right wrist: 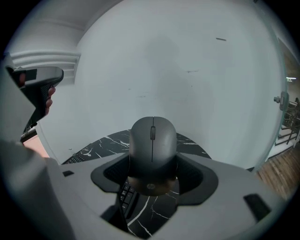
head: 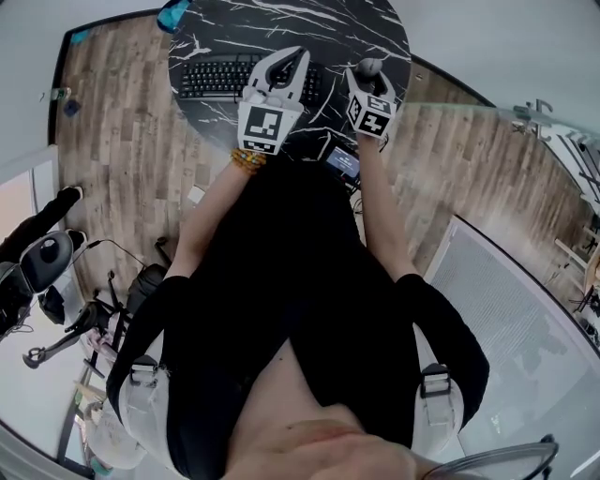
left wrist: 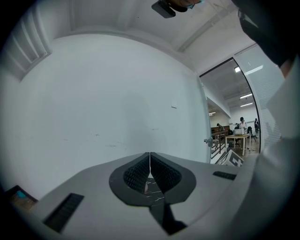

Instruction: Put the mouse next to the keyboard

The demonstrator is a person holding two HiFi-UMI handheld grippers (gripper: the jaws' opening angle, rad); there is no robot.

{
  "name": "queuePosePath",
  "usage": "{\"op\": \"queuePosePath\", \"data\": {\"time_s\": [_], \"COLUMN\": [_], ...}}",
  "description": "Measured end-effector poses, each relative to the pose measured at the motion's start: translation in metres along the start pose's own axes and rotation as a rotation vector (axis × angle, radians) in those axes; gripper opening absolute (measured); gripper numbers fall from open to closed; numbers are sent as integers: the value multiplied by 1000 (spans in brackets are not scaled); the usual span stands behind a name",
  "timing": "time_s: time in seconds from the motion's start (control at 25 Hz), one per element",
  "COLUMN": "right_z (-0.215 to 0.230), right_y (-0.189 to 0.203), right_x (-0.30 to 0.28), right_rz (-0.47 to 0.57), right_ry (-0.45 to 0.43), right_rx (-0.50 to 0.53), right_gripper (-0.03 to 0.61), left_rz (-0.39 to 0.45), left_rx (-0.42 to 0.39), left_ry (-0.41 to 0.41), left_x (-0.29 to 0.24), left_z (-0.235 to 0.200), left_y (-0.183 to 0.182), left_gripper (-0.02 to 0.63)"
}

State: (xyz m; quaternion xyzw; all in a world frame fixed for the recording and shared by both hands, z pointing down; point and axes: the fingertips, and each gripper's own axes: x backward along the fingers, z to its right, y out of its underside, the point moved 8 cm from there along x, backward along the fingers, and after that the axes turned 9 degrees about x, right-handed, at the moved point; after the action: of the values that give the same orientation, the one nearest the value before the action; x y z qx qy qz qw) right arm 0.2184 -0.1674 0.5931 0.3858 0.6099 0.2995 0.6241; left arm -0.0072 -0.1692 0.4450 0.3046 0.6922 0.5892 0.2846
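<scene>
A grey mouse (right wrist: 152, 149) is clamped between the jaws of my right gripper (right wrist: 153, 176), held above the black marble table (right wrist: 154, 211). In the head view the same mouse (head: 368, 67) pokes out past the right gripper (head: 369, 82), to the right of the black keyboard (head: 211, 79). My left gripper (head: 289, 67) hovers over the keyboard's right end. In the left gripper view its jaws meet with nothing between them, the gripper (left wrist: 150, 161) pointing at a blank wall. Keyboard keys (right wrist: 125, 194) show under the mouse.
The round black marble table (head: 309, 28) stands on a wood floor (head: 122, 131). A small device with a lit screen (head: 342, 161) lies just below the table edge. A glass partition (left wrist: 234, 122) stands at the right, with desks and people far beyond it.
</scene>
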Motion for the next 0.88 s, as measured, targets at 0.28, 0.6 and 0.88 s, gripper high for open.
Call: {"op": "queuePosePath", "data": {"time_s": [0.28, 0.6, 0.88], "right_z": [-1, 1, 0], "right_y": [23, 46, 63], "right_x": [-13, -29, -36], "right_rz": [-71, -155, -215], "right_ry": [-7, -25, -32], "right_rx": [0, -6, -23], "right_gripper": [287, 288, 287], "left_rz": [-13, -31, -37], "left_rx": [10, 10, 26], "left_ry": [-2, -1, -8], "left_x": [-1, -2, 0], "left_z": [-4, -6, -9], "left_y": [3, 6, 7], "left_gripper": [17, 17, 17]}}
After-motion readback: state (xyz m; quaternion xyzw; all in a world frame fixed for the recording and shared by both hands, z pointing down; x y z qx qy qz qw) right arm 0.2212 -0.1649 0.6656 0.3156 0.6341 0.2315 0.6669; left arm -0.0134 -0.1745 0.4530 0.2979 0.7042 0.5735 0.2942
